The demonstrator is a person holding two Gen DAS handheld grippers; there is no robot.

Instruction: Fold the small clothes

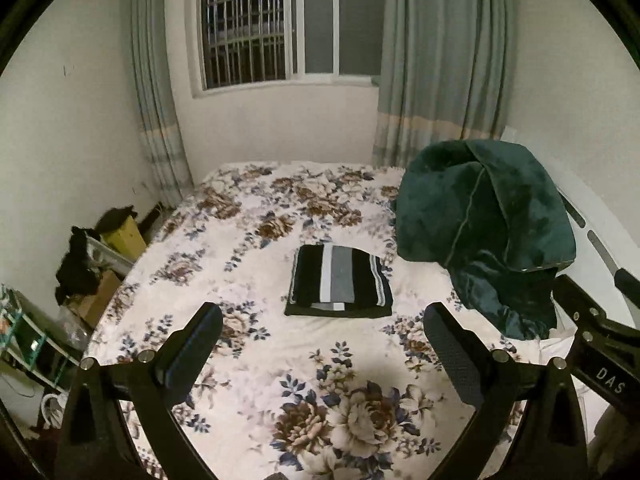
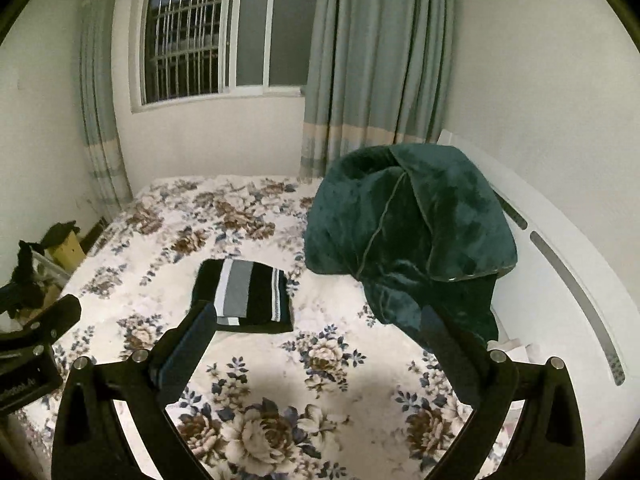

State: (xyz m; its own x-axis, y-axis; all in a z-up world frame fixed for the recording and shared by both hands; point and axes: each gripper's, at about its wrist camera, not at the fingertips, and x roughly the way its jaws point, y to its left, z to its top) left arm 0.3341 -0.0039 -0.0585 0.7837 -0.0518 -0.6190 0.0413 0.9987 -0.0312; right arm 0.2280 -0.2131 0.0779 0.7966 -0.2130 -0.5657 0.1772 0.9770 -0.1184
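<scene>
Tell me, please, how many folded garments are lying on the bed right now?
1: a folded black garment with grey and white stripes lies mid-bed on the floral sheet, left of the heaped dark green blanket. Others could be hidden behind or under that blanket.

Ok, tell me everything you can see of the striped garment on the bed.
The striped garment is folded into a neat, flat rectangle, several layers showing at its near edge. It looks like soft knit fabric: mostly black, with a white and a grey band running lengthwise and a thin striped trim near its right side. It lies on the floral bedspread near the middle of the bed, left of the green blanket and apart from it. Neither tool touches it.
</scene>
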